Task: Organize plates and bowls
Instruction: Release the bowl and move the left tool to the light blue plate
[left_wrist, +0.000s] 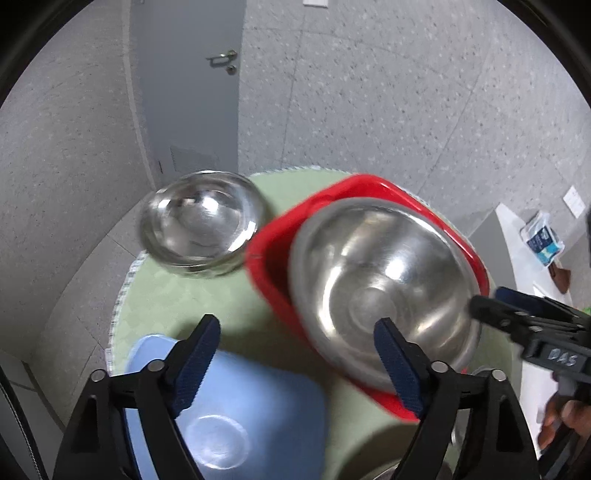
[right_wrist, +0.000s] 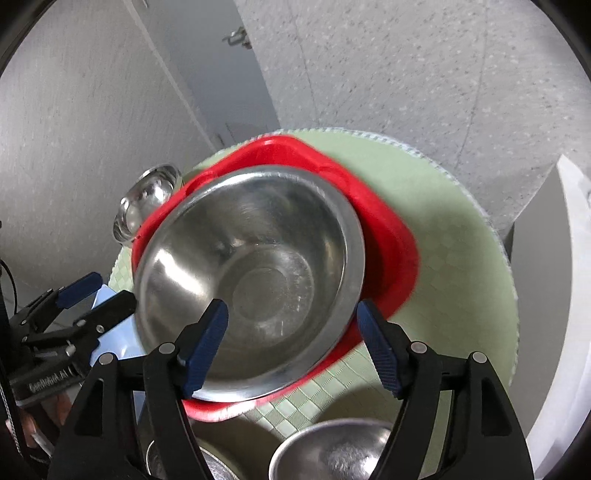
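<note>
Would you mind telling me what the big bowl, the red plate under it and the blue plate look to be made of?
Big bowl: apparently stainless steel, brushed grey with bright reflections. Red plate: probably plastic, with even glossy colour and moulded rounded corners. Blue plate: likely plastic too, smooth pale blue with a soft sheen.

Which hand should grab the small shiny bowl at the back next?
Probably the left. From the left gripper, the small shiny bowl sits ahead, slightly left, in clear view. From the right gripper, the big steel bowl in the red plate stands in the way. Both are open.
</note>
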